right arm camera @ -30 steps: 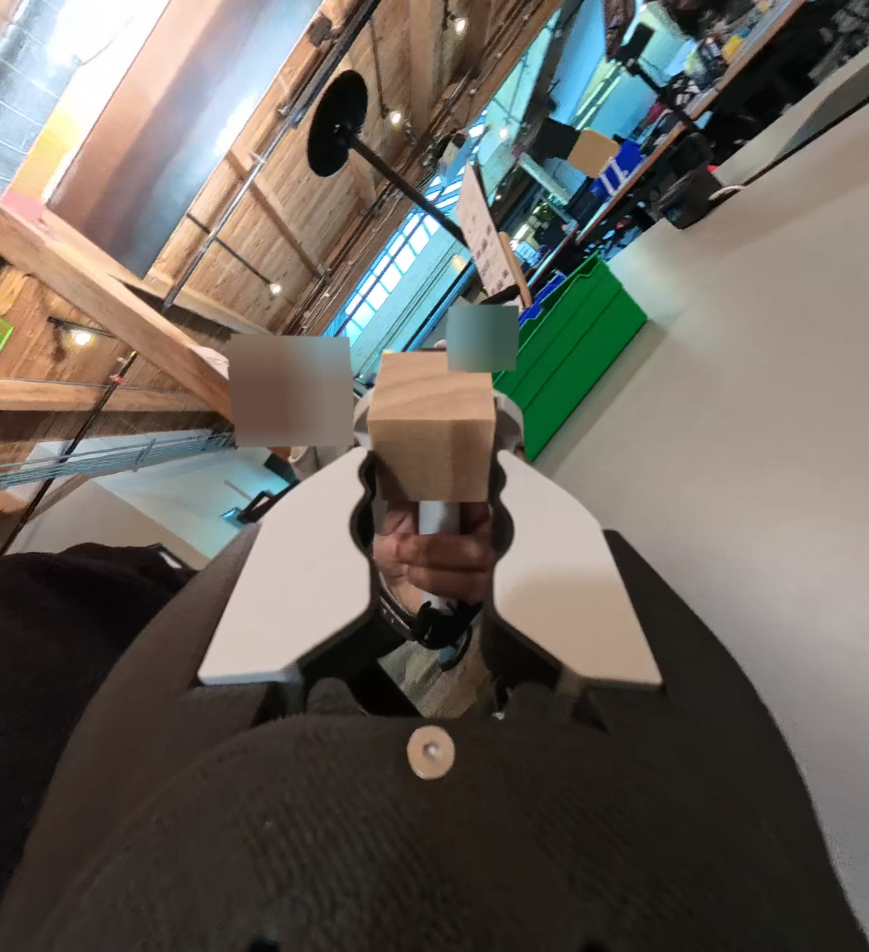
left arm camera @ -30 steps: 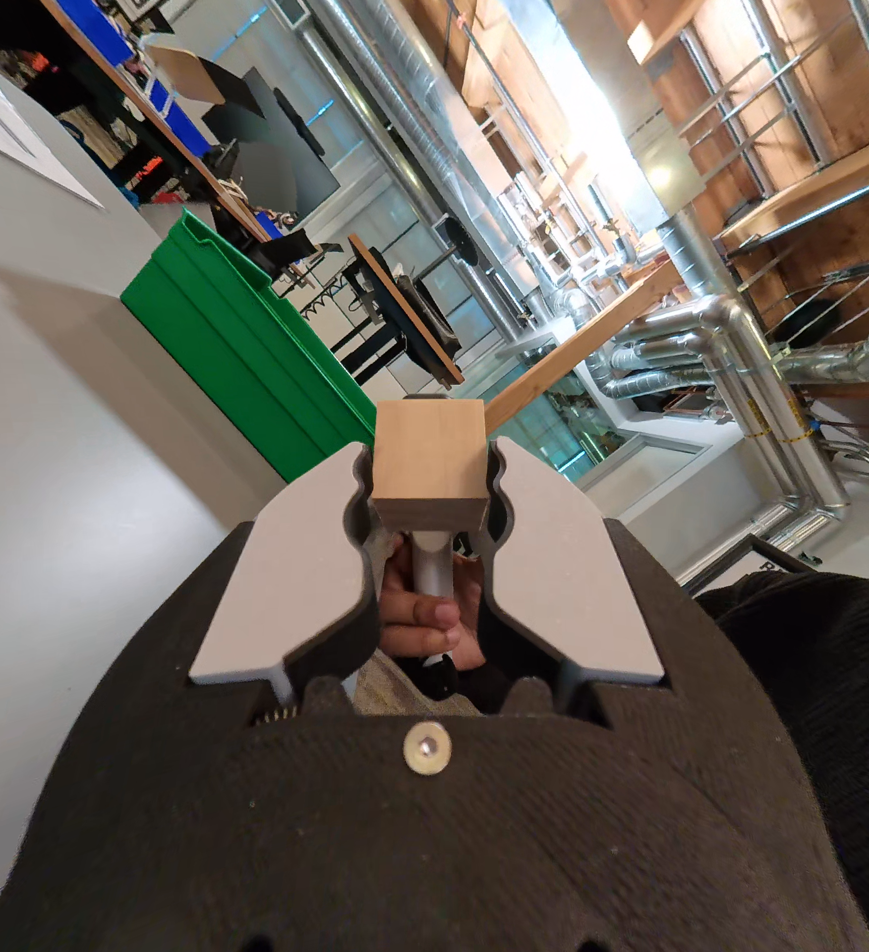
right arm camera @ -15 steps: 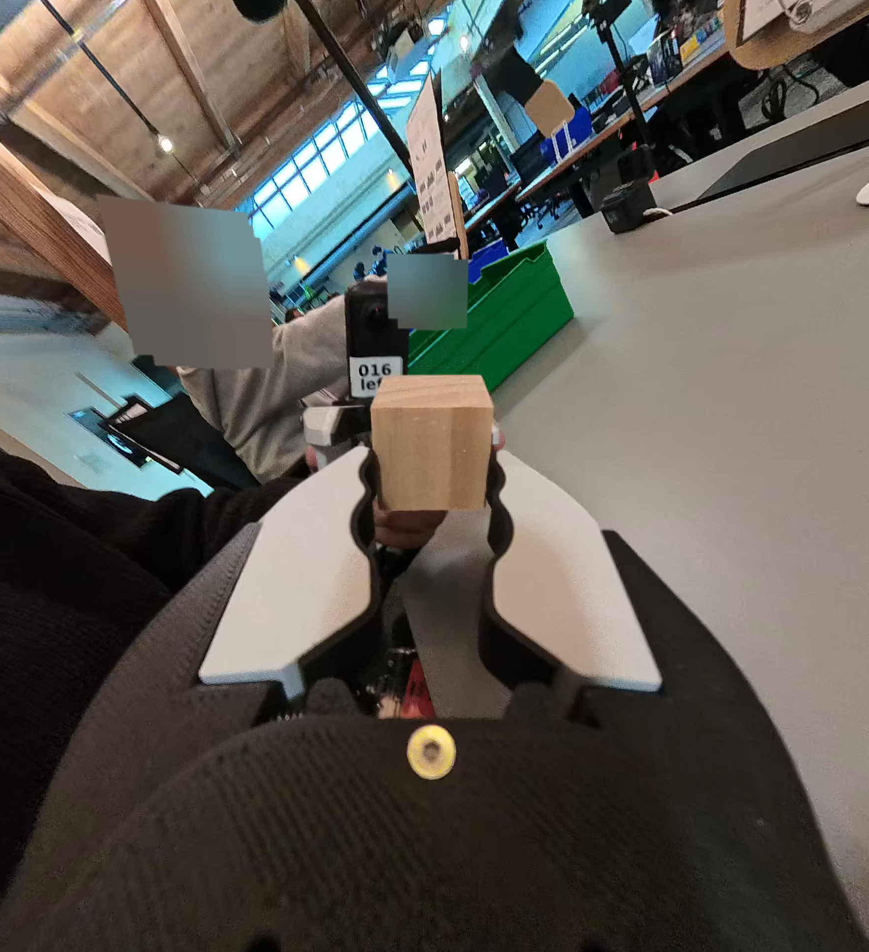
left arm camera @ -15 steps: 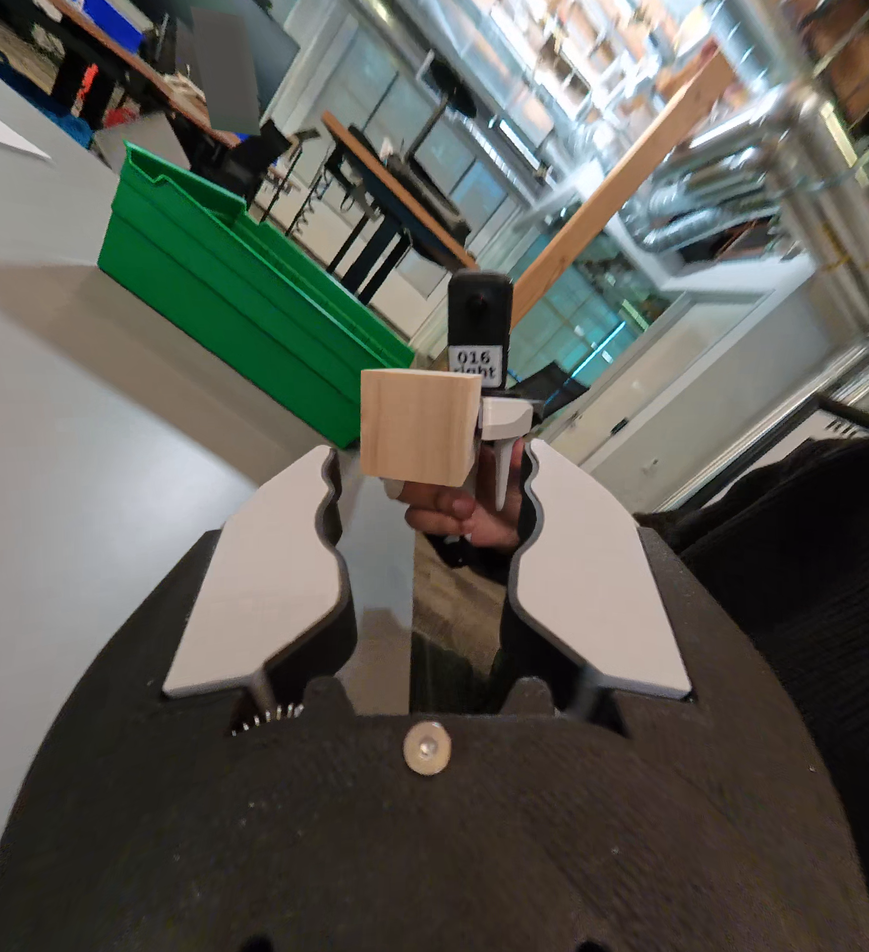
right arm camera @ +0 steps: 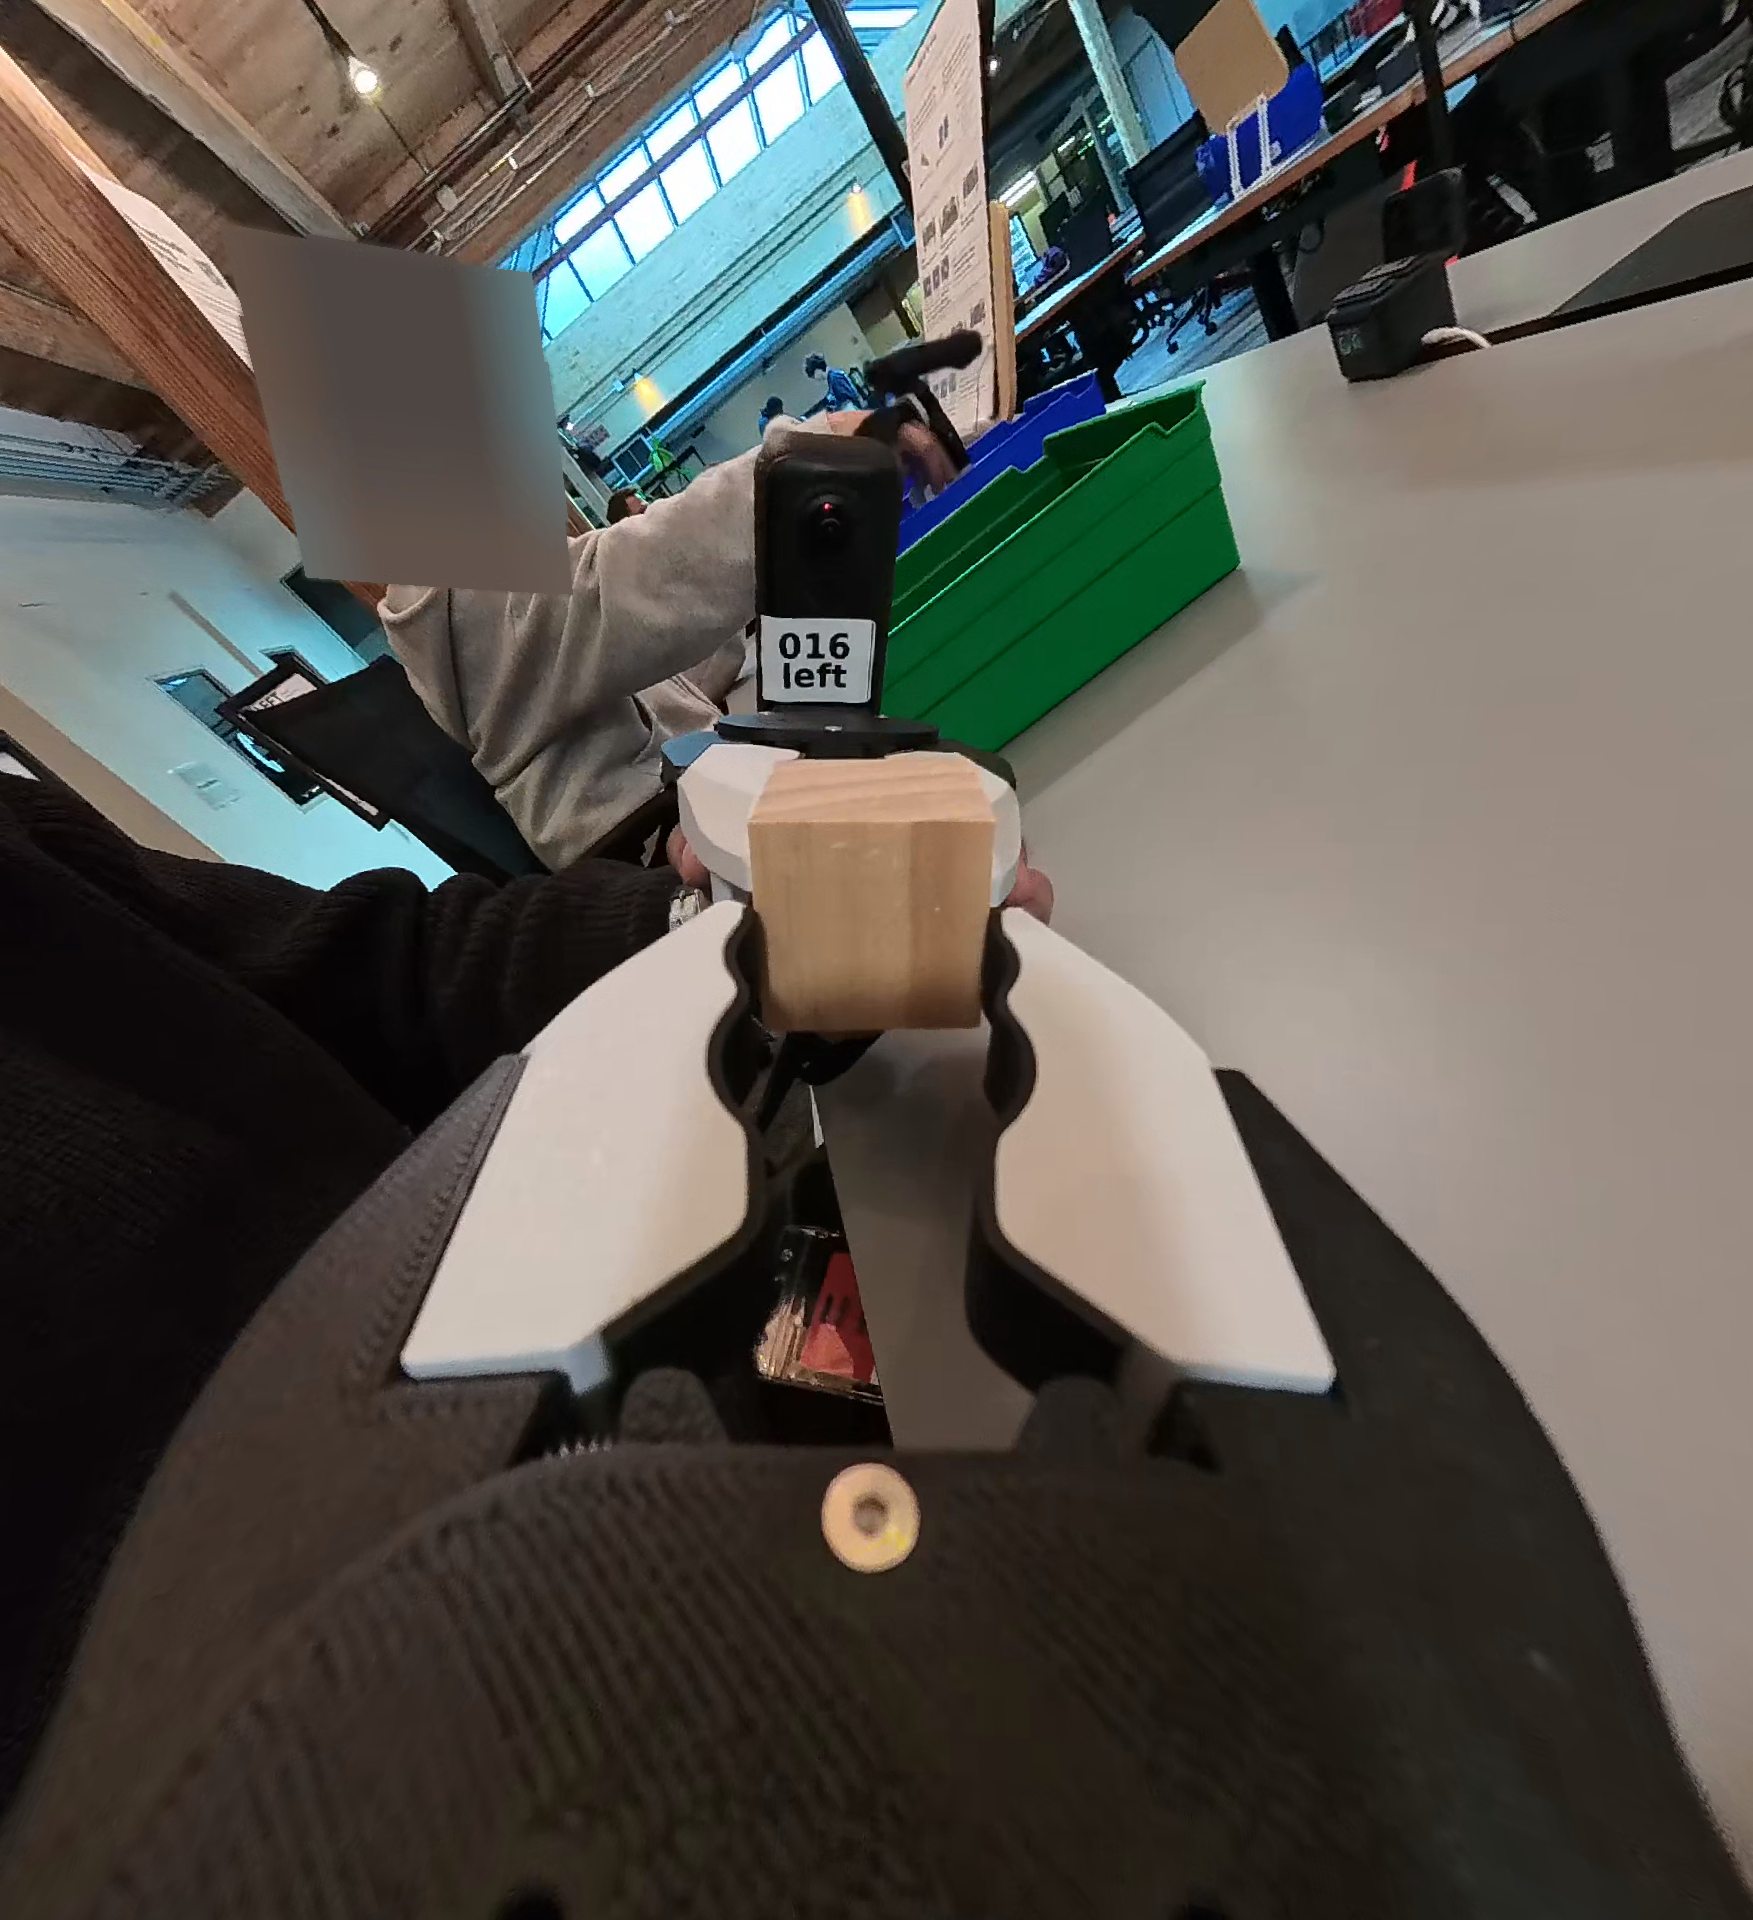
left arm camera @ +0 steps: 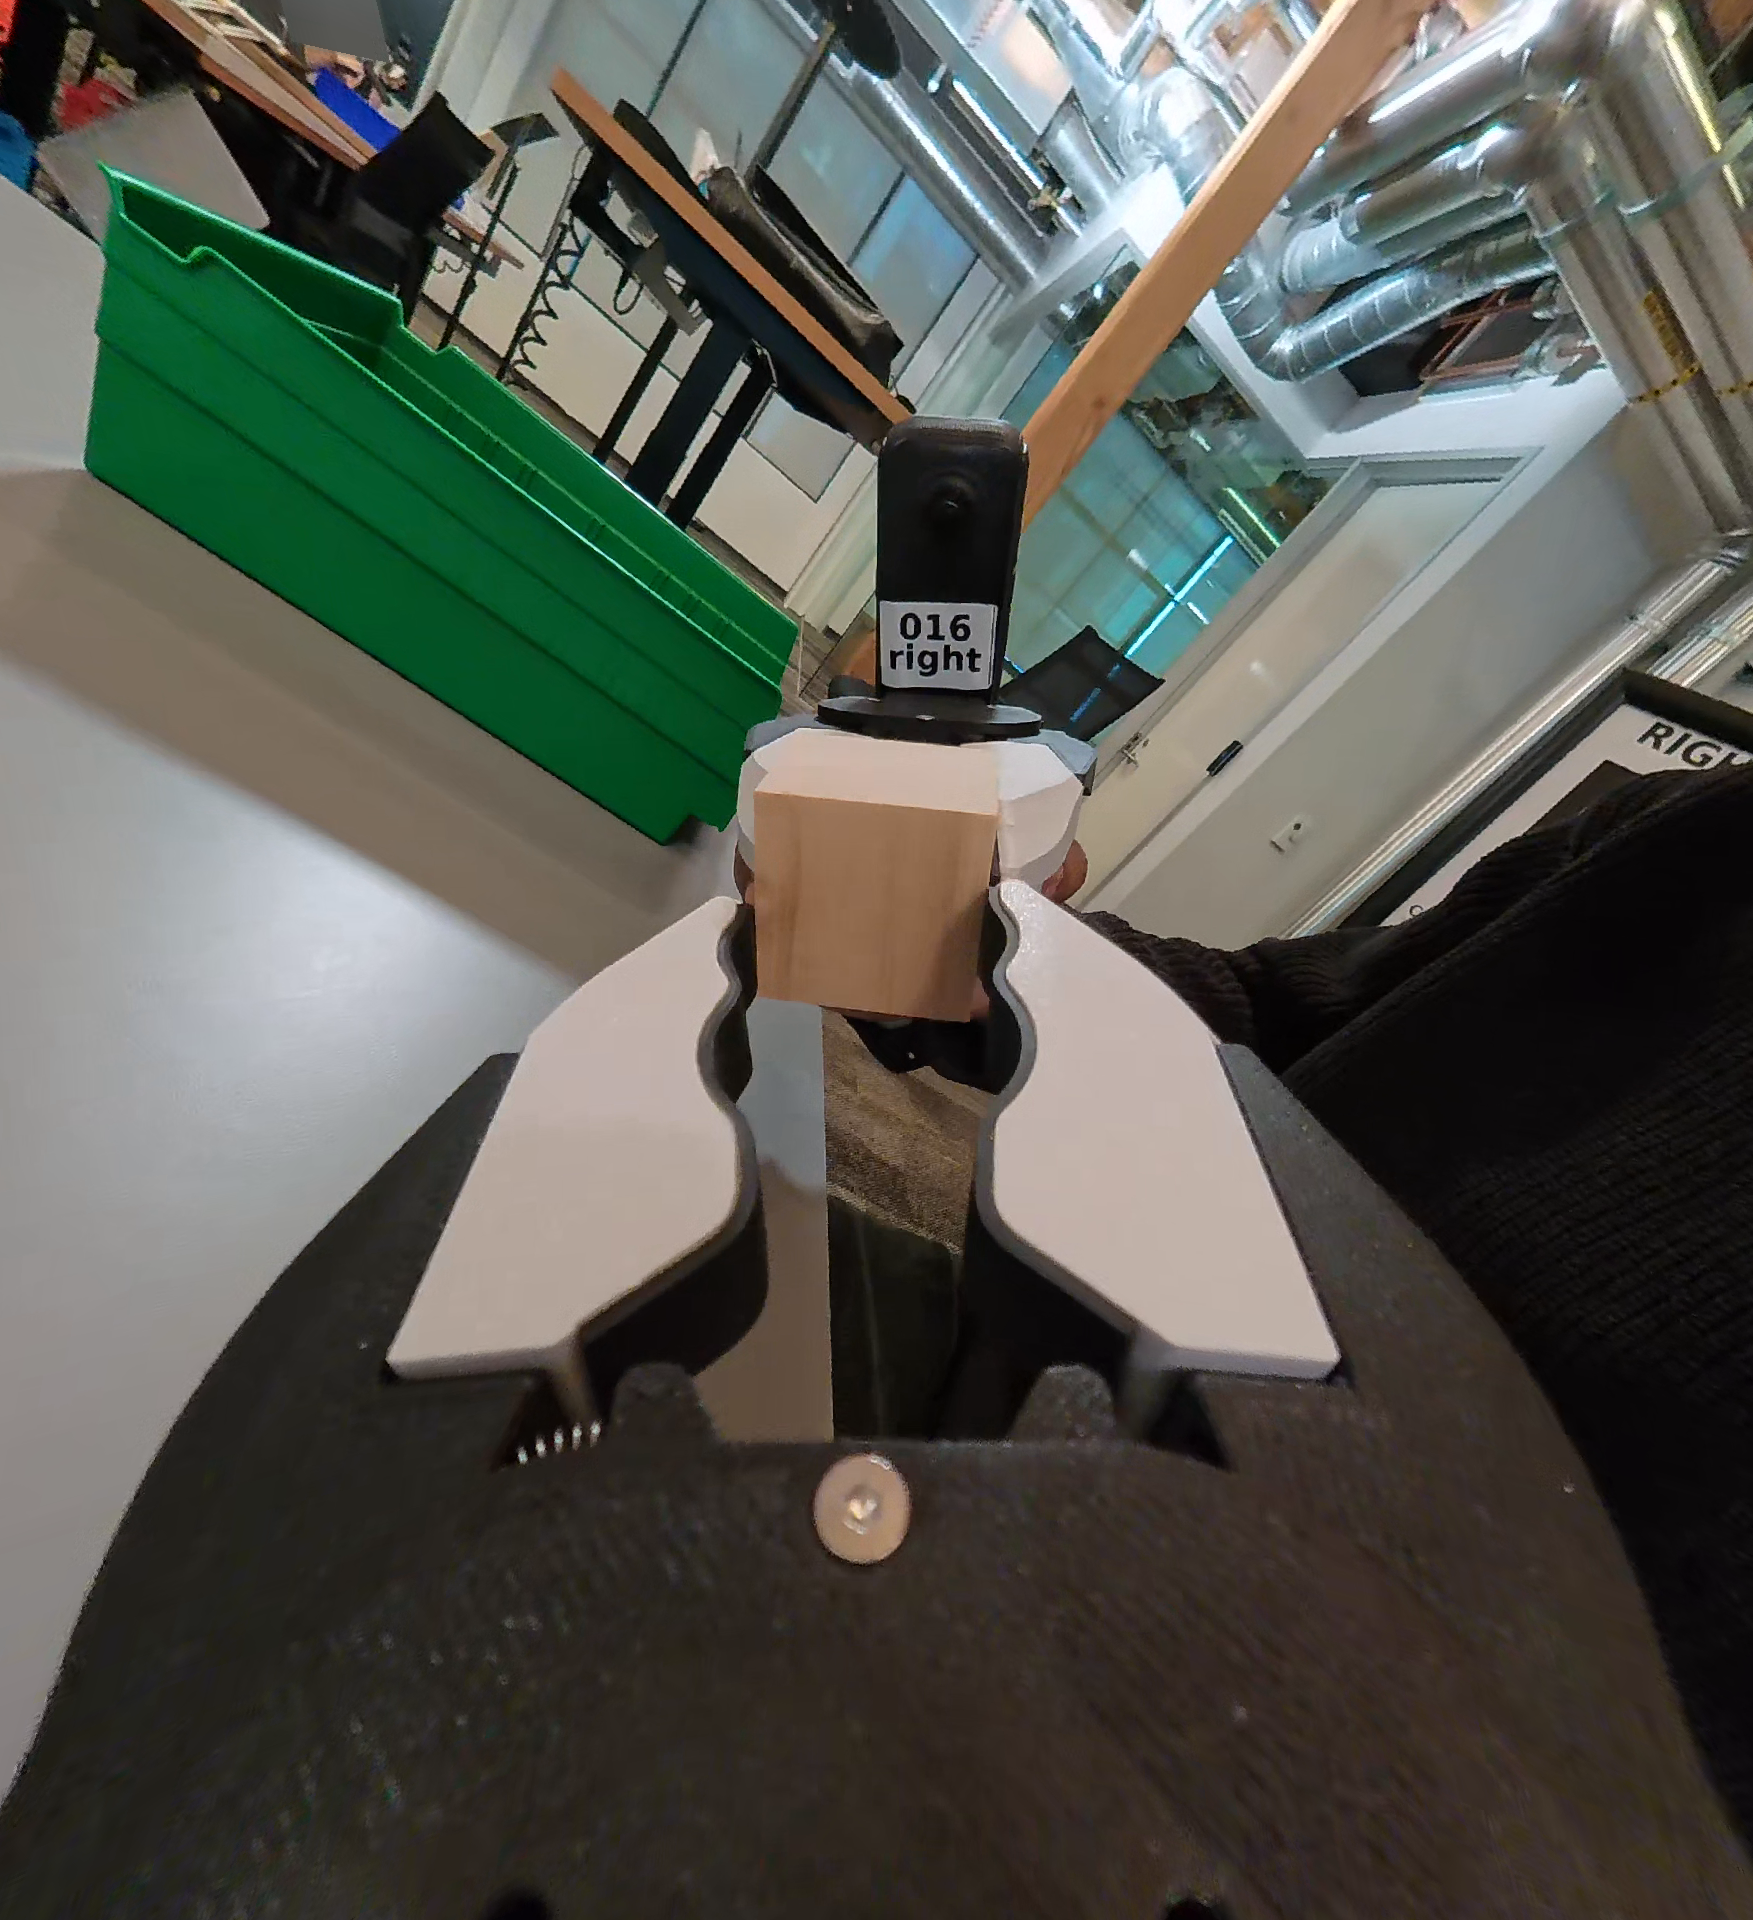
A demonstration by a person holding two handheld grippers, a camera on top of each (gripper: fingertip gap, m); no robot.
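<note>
Grey desk [left arm camera: 176,987] swings level compared with a second ago, when both views were tipped toward the ceiling. Green bin [left arm camera: 384,499] sits by the desk's far edge. Left tongs [left arm camera: 870,914], spread wide half a second back, have now closed in, and both tips press the wooden cube [left arm camera: 870,902]. Right tongs [right arm camera: 870,925] pinch the same cube from the opposite side, as before, and hold it in the air over the desk's near edge. Each view now shows the other tool's black camera [left arm camera: 950,540] upright behind the cube. Hard to see: the cube hides most of the hands and the far tongs' tips, so their contact shows only in each tool's own view.
</note>
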